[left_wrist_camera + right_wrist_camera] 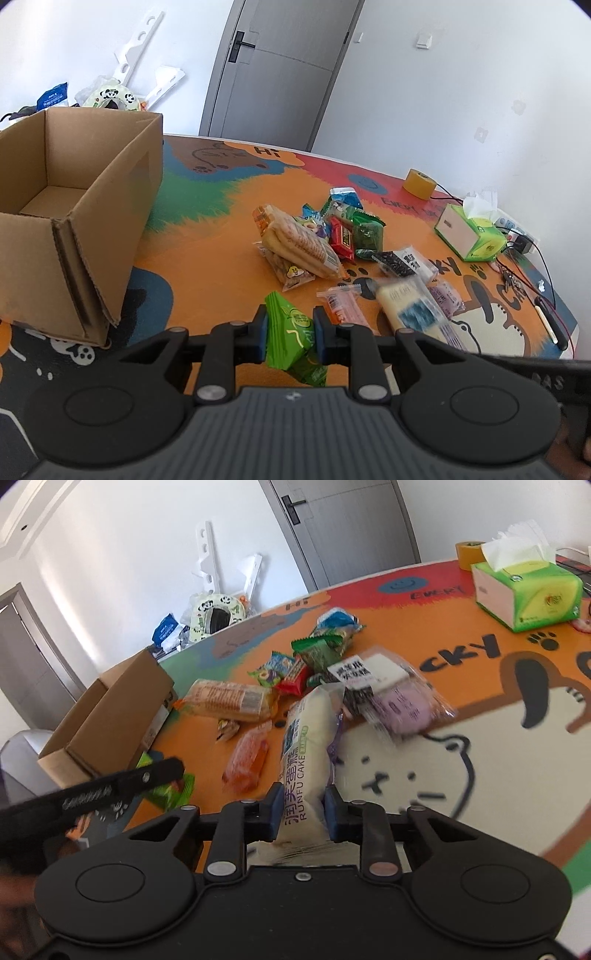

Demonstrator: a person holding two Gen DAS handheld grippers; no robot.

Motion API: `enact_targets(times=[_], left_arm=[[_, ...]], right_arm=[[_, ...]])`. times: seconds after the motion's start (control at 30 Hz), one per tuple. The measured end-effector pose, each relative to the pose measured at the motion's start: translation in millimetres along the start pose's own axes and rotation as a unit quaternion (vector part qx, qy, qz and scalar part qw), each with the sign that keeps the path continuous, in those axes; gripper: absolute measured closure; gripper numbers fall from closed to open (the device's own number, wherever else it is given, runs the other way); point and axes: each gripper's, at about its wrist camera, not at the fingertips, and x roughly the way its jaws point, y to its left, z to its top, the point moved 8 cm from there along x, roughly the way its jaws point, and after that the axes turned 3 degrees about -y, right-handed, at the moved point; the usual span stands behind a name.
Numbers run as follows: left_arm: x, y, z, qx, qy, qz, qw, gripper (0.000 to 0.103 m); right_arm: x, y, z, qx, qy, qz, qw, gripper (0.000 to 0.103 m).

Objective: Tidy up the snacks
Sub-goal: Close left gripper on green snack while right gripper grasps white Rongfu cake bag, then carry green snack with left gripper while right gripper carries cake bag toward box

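- The left tool [289, 334] squeezes a small green snack packet [293, 330] between its two blue pads. The packet hangs above the bright cartoon-printed counter [207, 258].
- An open brown cardboard box [74, 206] stands on the counter to the left of that tool. No snack shows in the part of the box we can see.
- The right tool [301, 812] is clamped on a long white cake bag with "RUNFU CAKE" printed on it [308, 753]. The bag's near end sits between the pads, and the rest points away over the counter.
- A see-through bag with purple snacks inside [400, 709] lies just beside the far end of the white bag. It looks blurry.
- A small orange packet [247, 758] lies flat on the counter to the left of the white bag.
- More snacks sit in a heap in the middle of the counter. There is a long pack of tan biscuits [295, 242], a red packet [341, 238] and a dark green packet [367, 230].
- A green and white tissue box [467, 232] stands far to the right, well apart from the heap. A yellow roll of tape [419, 182] sits behind it near the counter's edge.
- In the right wrist view, the left tool shows as a black bar at the left with its green packet under it.
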Motion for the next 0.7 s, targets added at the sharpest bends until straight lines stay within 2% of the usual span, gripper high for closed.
enact_targets(times=[0.3, 0.5, 0.57, 0.67, 0.7], left_arm=[[-7.1, -2.0, 1.7, 0.001, -0.007, -0.001, 1.0000, 0.080], [-7.7, 3.0, 0.6, -0.001, -0.005, 0.003, 1.0000, 0.080], [-6.4, 4.4, -0.5, -0.003, -0.001, 0.006, 1.0000, 0.080], [-6.0, 7.5, 0.2, -0.003, -0.001, 0.009, 1.0000, 0.080], [-5.9, 8.6, 0.6, -0.004, -0.001, 0.009, 0.9999, 0.080]], right_arm=[[-1.3, -1.8, -0.9, -0.012, -0.004, -0.018, 1.000, 0.072], [15.7, -2.0, 3.4, -0.009, -0.003, -0.023, 1.000, 0.057], [22.7, -1.2, 3.8, -0.013, -0.003, -0.025, 1.000, 0.055], [30.3, 3.4, 4.7, -0.036, -0.013, -0.032, 0.999, 0.056], [31.7, 4.4, 5.5, -0.041, -0.013, -0.037, 0.998, 0.066]])
